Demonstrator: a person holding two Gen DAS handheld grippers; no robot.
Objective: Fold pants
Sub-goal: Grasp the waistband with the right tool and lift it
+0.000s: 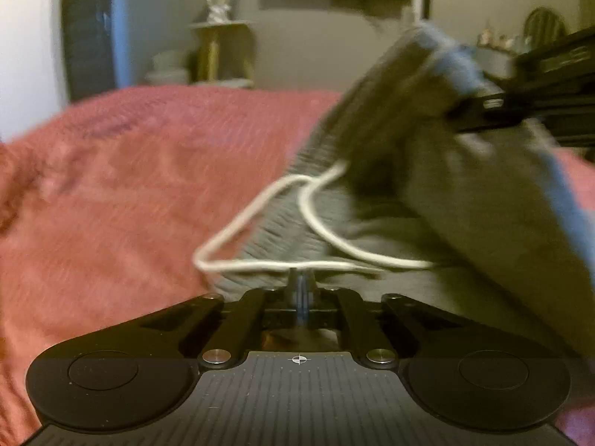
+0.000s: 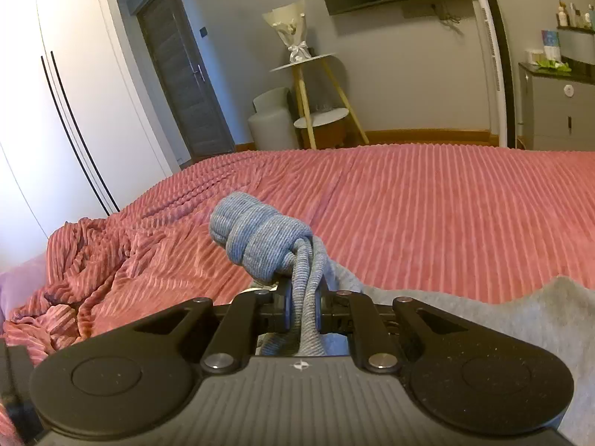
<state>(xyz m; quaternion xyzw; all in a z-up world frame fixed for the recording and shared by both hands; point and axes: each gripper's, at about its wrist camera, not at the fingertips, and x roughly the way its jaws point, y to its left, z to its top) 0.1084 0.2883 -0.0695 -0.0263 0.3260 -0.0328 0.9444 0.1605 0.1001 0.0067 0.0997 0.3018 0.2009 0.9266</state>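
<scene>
Grey pants (image 2: 520, 319) are soft, floppy knit, so they sag wherever they aren't held; the ribbed waistband looks like the best place to grab. Right gripper (image 2: 303, 308) is clamped on a bunched bit, lower middle of its frame. Left gripper (image 1: 302, 290) is shut, with the white drawstring (image 1: 260, 223) draped just ahead. Pants hang over the pink bedspread (image 2: 427, 204). Only that loose cord might snag.
</scene>
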